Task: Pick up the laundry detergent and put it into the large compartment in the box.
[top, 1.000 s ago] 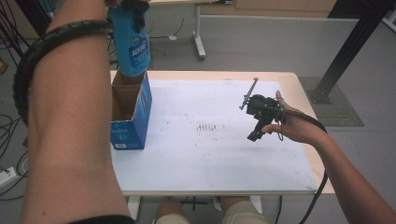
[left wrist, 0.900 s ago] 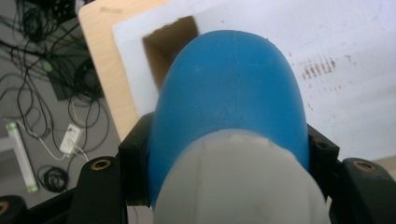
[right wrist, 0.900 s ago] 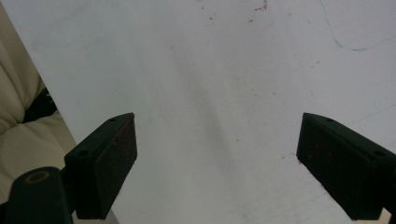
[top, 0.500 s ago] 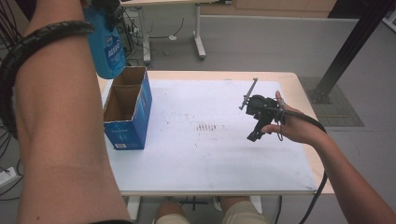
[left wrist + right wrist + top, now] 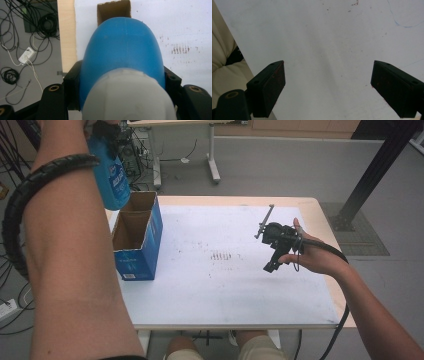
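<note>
Two hand-held grippers, left hand-held gripper [image 5: 120, 100] pinching blue bottle [image 5: 111, 175] above desk's [image 5: 240, 295] left edge beside open box [image 5: 136, 240], right hand-held gripper [image 5: 328, 90] spread wide over bare desk near right edge.

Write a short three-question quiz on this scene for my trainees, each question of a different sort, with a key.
1. True or false: the blue bottle stands inside the cardboard box.
2. Which gripper has nothing between its fingers? A) left gripper B) right gripper
3. Fill in: the open box sits near the table's ____ edge in the high view.

Key:
1. False; the left gripper holds it in the air, above the box's left side.
2. B; its fingers stand wide apart over bare table.
3. Left.
</note>
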{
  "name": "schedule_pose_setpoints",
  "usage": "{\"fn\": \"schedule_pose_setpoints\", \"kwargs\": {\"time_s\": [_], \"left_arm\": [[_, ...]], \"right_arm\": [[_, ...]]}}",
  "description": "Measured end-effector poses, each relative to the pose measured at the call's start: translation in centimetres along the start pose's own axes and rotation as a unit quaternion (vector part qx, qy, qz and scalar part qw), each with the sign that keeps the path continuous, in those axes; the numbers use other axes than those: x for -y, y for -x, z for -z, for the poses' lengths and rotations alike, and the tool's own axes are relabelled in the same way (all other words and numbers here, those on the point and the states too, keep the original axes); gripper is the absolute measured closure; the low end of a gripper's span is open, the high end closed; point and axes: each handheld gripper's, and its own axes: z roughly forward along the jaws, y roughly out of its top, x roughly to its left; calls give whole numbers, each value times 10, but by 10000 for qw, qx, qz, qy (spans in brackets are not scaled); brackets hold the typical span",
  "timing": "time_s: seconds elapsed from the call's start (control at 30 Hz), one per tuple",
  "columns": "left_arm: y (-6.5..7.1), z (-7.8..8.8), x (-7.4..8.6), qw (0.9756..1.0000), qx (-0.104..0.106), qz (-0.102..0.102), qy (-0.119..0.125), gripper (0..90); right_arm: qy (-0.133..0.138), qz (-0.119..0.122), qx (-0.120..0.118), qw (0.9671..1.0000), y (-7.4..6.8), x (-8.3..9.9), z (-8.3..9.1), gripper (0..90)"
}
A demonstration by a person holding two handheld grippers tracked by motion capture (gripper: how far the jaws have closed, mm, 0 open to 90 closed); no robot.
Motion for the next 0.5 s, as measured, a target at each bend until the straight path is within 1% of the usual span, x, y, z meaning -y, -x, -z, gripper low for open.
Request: {"fn": "schedule_pose_setpoints", "kwargs": {"time_s": [0.13, 0.3, 0.4, 0.5], "left_arm": [[-3, -7, 0, 10000, 26, 30, -41, 373], [-9, -16, 3, 9998, 69, 163, -28, 373], [-10, -22, 3, 9998, 69, 174, -91, 372], [-13, -28, 5, 9997, 95, 220, -81, 373]], "right_arm": [[-12, 1, -6, 10000, 0, -1, -1, 125], [-22, 24, -6, 10000, 0, -3, -1, 125], [-15, 32, -7, 10000, -1, -4, -1, 125], [-14, 34, -3, 10000, -1, -4, -1, 125]]}}
